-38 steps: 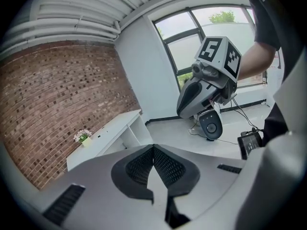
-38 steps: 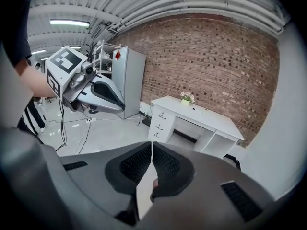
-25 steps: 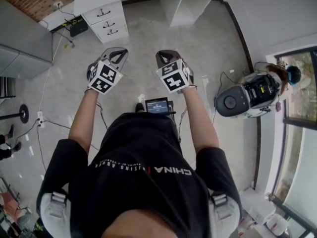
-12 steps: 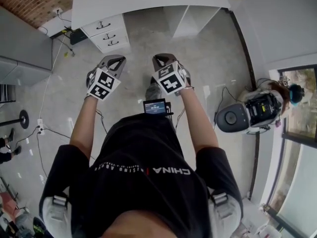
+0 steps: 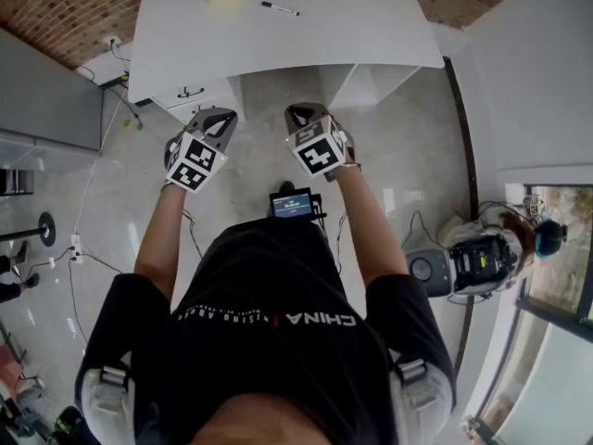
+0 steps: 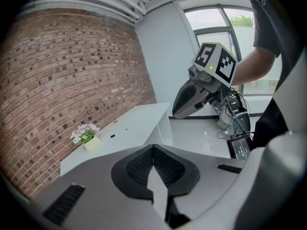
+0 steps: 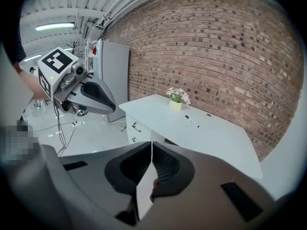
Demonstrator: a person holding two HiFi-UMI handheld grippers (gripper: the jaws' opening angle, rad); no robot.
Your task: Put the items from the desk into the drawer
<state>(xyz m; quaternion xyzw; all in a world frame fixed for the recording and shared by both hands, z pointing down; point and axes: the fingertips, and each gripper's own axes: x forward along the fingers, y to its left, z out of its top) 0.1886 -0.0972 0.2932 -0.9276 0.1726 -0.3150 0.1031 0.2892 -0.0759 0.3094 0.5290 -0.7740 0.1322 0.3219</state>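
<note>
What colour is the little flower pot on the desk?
Pale yellow; the pot shows best in the right gripper view.

The person's black shirt [image 5: 278, 341] carries the word "CHINA" in white letters. The smaller letters beside it are too blurred to read. The small screen [image 5: 292, 203] shows print too small to read.

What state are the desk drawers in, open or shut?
Shut. The drawers sit flush in the desk, handles showing, none pulled out.

Office-like studio: white desk [image 5: 352, 26] with drawers [image 5: 190, 92], brick wall [image 7: 230, 56], cabled equipment [image 5: 473, 265]
</note>
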